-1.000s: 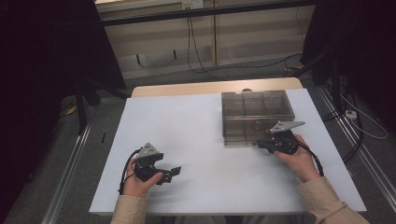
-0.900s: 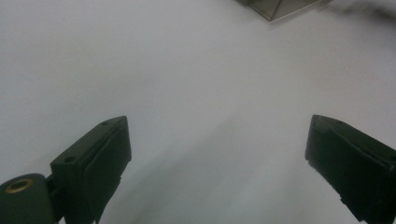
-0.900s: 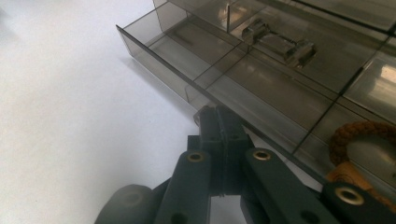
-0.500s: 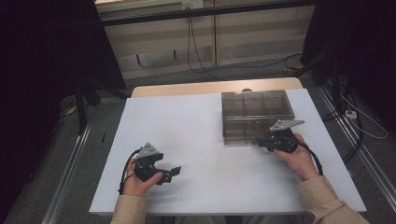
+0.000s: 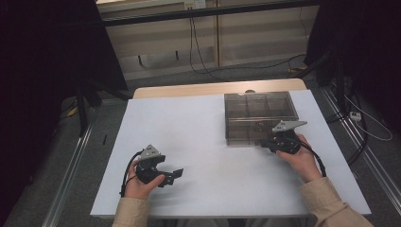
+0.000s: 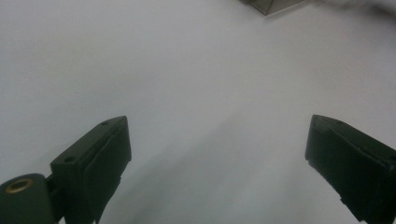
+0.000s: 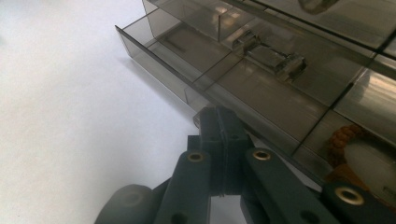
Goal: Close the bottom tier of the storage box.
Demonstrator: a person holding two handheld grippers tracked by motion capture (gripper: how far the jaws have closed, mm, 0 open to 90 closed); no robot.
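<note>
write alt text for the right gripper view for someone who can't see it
The right gripper has its two black jaws pressed together on a small tab at the front edge of a smoky transparent compartment box, which sits on a white table. Through the plastic, a small clear clip-like part lies in one compartment and brown beads in another.
</note>
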